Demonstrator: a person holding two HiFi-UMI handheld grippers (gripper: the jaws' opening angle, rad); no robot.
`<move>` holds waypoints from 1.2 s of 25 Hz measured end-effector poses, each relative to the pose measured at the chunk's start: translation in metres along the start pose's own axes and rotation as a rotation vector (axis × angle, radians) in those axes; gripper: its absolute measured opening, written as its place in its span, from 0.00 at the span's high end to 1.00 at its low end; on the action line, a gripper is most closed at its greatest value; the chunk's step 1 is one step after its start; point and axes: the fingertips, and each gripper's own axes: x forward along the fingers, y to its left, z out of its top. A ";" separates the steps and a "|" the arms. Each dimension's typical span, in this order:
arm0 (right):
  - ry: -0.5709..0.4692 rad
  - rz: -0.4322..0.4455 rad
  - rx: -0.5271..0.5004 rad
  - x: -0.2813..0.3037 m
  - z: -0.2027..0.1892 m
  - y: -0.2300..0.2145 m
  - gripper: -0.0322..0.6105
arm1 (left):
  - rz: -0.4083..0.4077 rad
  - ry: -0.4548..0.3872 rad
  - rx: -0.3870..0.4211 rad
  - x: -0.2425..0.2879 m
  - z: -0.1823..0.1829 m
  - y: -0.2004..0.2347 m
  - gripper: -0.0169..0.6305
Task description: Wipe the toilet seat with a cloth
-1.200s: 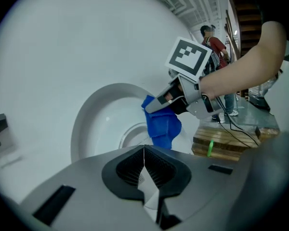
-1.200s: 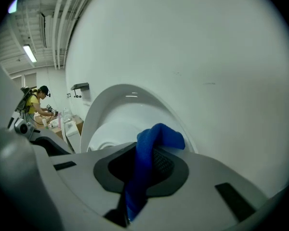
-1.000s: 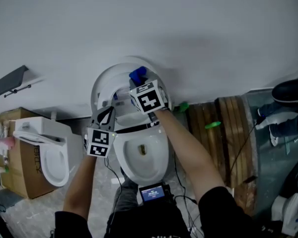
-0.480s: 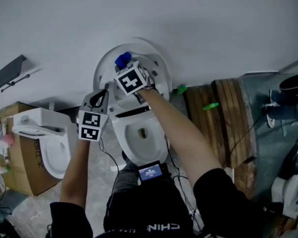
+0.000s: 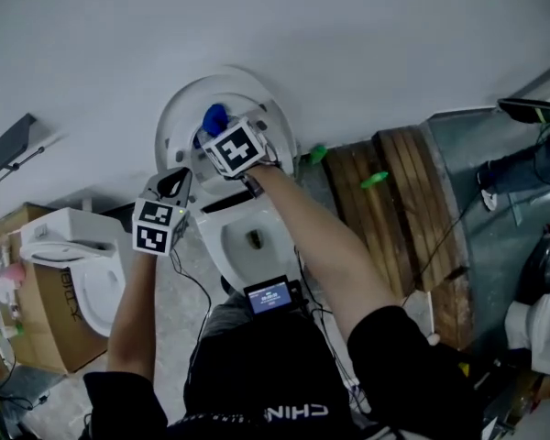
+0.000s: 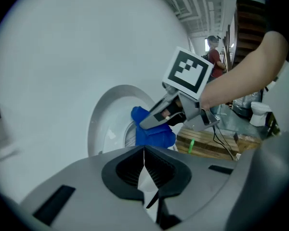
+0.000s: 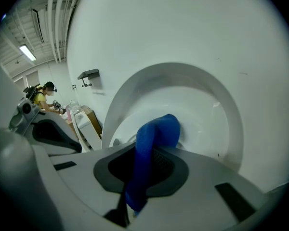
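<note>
A white toilet [image 5: 257, 246] stands against the wall with its seat and lid [image 5: 257, 99] raised. My right gripper [image 5: 216, 134] is shut on a blue cloth [image 5: 214, 117] and presses it against the raised seat. In the right gripper view the cloth [image 7: 156, 134] hangs out between the jaws in front of the seat ring [image 7: 221, 105]. My left gripper [image 5: 176, 181] hovers by the bowl's left rim, shut with nothing in it. The left gripper view shows the left gripper [image 6: 144, 170] pointing at the cloth [image 6: 151, 131] and at the right gripper [image 6: 156, 119].
A second toilet [image 5: 82, 264] sits on a cardboard box [image 5: 46, 310] at the left. A wooden pallet [image 5: 394, 218] with green bits [image 5: 374, 180] lies to the right. A small screen [image 5: 270, 296] sits at the person's waist. A black shelf [image 5: 9, 145] hangs on the wall.
The right gripper has carried the blue cloth leftward across the raised seat. The left gripper stays shut beside the bowl. The head view has shifted.
</note>
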 end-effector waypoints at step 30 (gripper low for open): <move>-0.123 -0.059 -0.296 -0.227 -0.193 0.013 0.87 | 0.163 0.059 -0.363 -0.118 -0.047 -0.172 0.95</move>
